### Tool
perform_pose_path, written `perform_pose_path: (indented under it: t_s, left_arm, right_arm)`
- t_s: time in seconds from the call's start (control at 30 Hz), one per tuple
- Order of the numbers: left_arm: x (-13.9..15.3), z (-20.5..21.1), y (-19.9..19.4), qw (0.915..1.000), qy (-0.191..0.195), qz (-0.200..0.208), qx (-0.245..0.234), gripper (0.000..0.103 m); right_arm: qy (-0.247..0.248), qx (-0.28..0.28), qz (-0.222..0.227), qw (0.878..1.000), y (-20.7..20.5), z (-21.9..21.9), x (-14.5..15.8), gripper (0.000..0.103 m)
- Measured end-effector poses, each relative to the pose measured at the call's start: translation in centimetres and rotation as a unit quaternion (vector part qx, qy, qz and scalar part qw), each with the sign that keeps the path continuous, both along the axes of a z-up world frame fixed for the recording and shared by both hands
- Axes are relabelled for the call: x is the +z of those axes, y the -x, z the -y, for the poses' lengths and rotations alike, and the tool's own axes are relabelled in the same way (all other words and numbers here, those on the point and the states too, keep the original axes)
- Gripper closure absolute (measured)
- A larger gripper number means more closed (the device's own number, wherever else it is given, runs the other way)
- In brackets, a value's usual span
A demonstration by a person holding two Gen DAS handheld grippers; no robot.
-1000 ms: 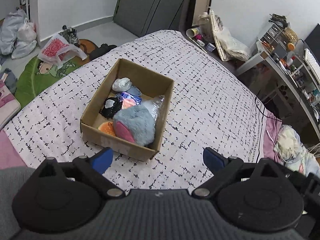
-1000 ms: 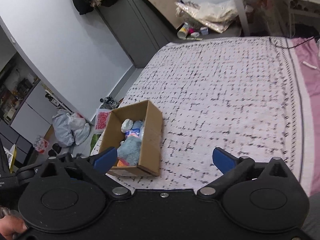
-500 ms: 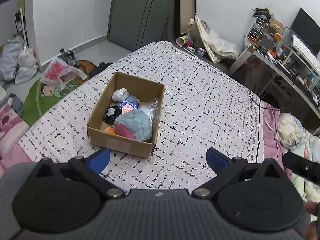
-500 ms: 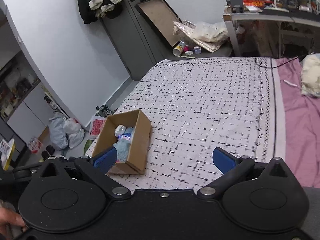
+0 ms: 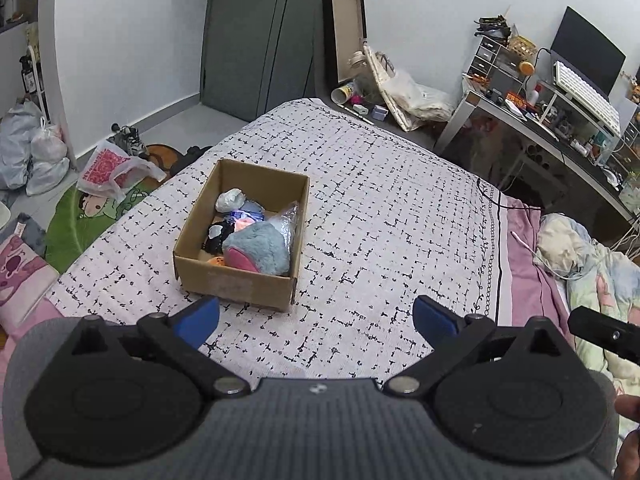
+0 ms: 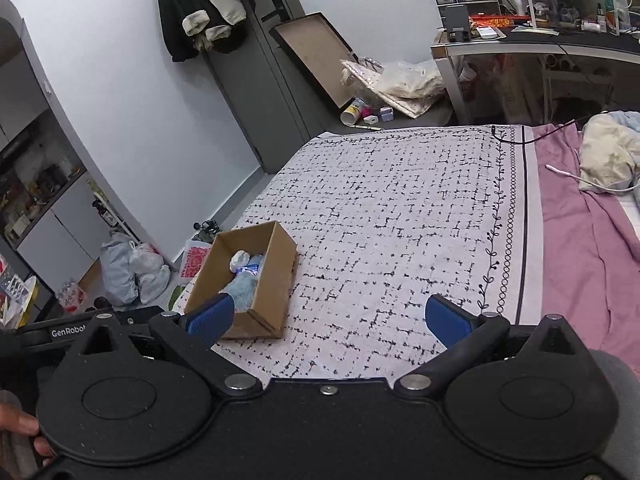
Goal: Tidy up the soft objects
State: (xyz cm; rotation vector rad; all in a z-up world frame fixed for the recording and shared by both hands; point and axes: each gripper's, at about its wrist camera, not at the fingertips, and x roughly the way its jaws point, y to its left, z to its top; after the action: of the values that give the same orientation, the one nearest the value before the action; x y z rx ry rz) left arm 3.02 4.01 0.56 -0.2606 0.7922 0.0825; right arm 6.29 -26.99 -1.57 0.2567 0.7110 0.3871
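your left gripper (image 5: 316,318) and right gripper (image 6: 328,318) both gape wide and hold nothing, hovering above the near edge of the bed (image 5: 400,208). nothing soft looks left on the quilt, so judge the sorting done; keep both high and clear. farther off, left of middle, the stiff cardboard box (image 5: 236,280) sits on the quilted, black-flecked cover, holding a fluffy blue plush (image 5: 260,250), crinkly plastic and small toys.

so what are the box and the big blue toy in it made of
The box looks like plain corrugated cardboard: matte brown, sharp folded corners, raw top edges. The big blue toy looks like plush fabric, probably synthetic fur: fuzzy, dull pile, rounded slumped shape, with a smoother pink patch.
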Motion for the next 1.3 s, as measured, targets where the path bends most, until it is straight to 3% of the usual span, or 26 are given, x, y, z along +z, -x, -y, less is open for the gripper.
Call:
perform_pose_path:
  t_s: [1.3]
  left_arm:
    - [0.8,1.0,2.6,0.9986,-0.049,0.01,-0.016,0.001]
  right_arm:
    - [0.017,0.042,0.006,0.999,3.2,-1.6,0.5,0.0]
